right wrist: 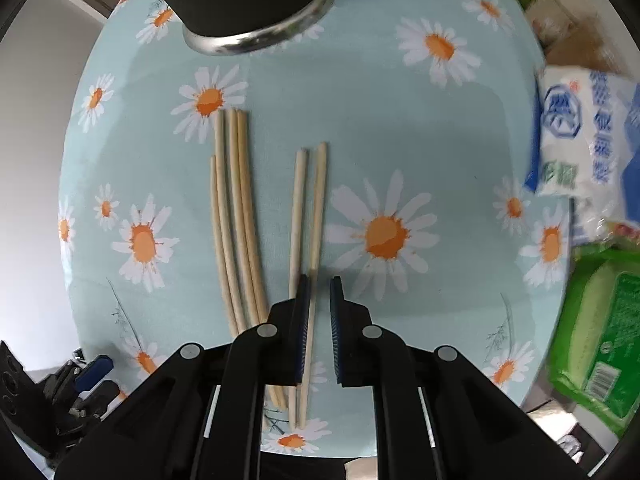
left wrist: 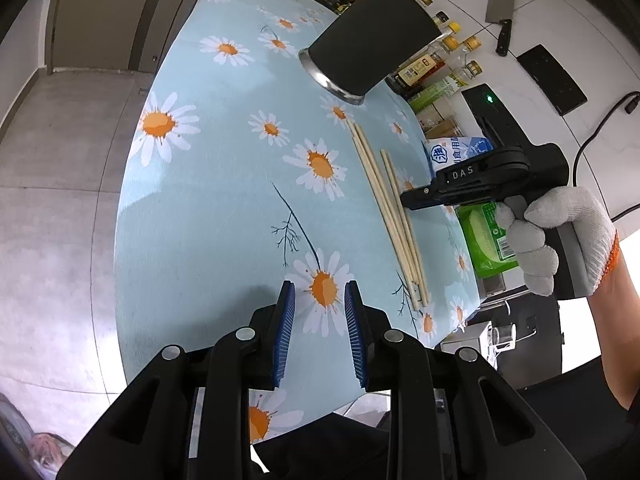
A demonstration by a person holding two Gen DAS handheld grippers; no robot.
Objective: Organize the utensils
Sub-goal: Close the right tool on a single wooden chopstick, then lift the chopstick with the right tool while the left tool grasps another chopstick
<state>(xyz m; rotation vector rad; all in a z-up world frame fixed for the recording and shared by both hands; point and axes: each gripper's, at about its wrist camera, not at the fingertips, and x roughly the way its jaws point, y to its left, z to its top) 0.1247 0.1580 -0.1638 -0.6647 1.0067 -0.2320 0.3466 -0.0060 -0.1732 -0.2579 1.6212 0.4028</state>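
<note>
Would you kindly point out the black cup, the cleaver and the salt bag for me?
black cup (left wrist: 374, 36): left wrist view, on its dark side wall.
cleaver (left wrist: 499, 2): left wrist view, on the flat blade.
salt bag (right wrist: 580, 136): right wrist view, on the printed front.

Left gripper (left wrist: 319, 300) angled downward, jaws apart and empty; right gripper (right wrist: 319, 292) pointing straight down, jaws narrowly parted, gripped by gloved hand (left wrist: 560, 236).

White letters "DAS" are showing on the black body of the right gripper (left wrist: 424, 196) (seen from the left wrist). Print on the salt bag (right wrist: 580, 148) and bottles stays unreadable.
</note>
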